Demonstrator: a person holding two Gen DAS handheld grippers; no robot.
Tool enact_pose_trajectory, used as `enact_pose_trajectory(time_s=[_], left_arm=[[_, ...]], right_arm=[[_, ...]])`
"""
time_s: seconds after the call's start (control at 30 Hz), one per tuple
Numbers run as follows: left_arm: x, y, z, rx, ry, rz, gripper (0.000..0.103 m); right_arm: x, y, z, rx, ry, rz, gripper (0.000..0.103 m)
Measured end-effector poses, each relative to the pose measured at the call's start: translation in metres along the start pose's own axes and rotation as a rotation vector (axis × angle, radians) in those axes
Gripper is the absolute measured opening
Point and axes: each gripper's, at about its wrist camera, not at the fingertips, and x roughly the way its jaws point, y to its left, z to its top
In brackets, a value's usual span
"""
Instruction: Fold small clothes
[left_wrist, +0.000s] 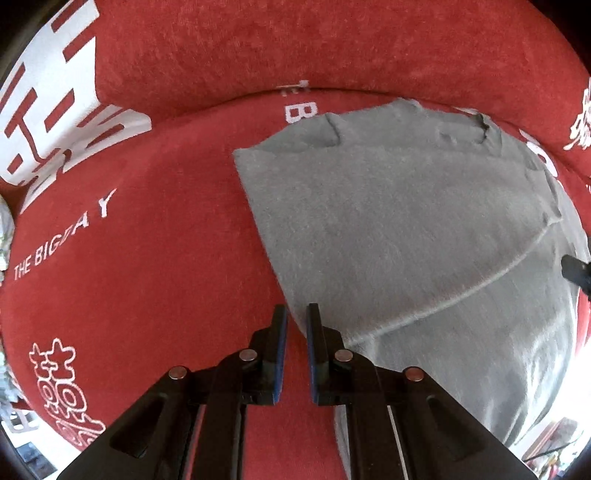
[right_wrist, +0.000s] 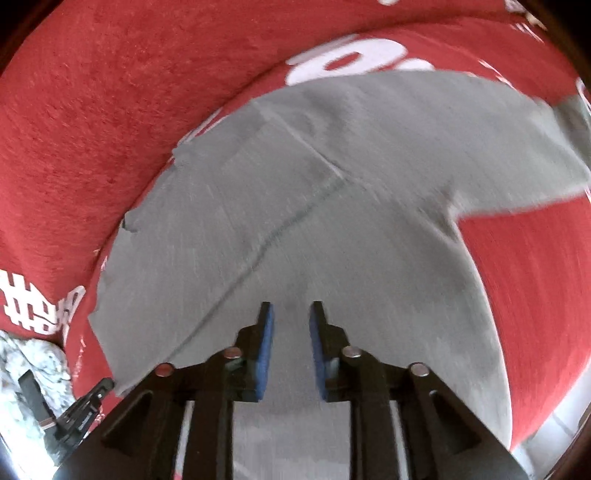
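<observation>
A small grey garment (left_wrist: 406, 229) lies spread flat on a red cloth-covered seat; it also shows in the right wrist view (right_wrist: 332, 221), with a seam running across it and one sleeve reaching right. My left gripper (left_wrist: 297, 314) is open and empty, its tips just at the garment's left edge. My right gripper (right_wrist: 291, 314) is open and empty, hovering over the garment's near part. A dark tip of the right gripper (left_wrist: 576, 273) shows at the right edge of the left wrist view, and the left gripper (right_wrist: 85, 406) shows at lower left of the right wrist view.
The red cover (left_wrist: 129, 258) carries white printed characters and the words "THE BIG DAY". A red backrest (left_wrist: 332, 44) rises behind the seat. A pale patterned cloth (right_wrist: 26, 376) lies at the lower left of the right wrist view.
</observation>
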Motion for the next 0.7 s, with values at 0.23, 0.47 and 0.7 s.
enact_pose_trajectory(time_s=[0.23,0.47,0.7], left_arm=[[-0.016,-0.030,-0.009,0.046,0.047,-0.038,0.011],[-0.028,-0.053,-0.013,0.075,0.060,-0.120,0.011],[-0.025,-0.089,-0.014,0.136,0.068,-0.104,0.038]], right_arm=[[-0.027,-0.005,-0.039,0.061,0.008,0.023,0.048],[-0.043,-0.006,-0.069,0.099,0.008,0.042,0.057],[-0.032,-0.026,-0.075,0.136,0.048,0.103,0.072]])
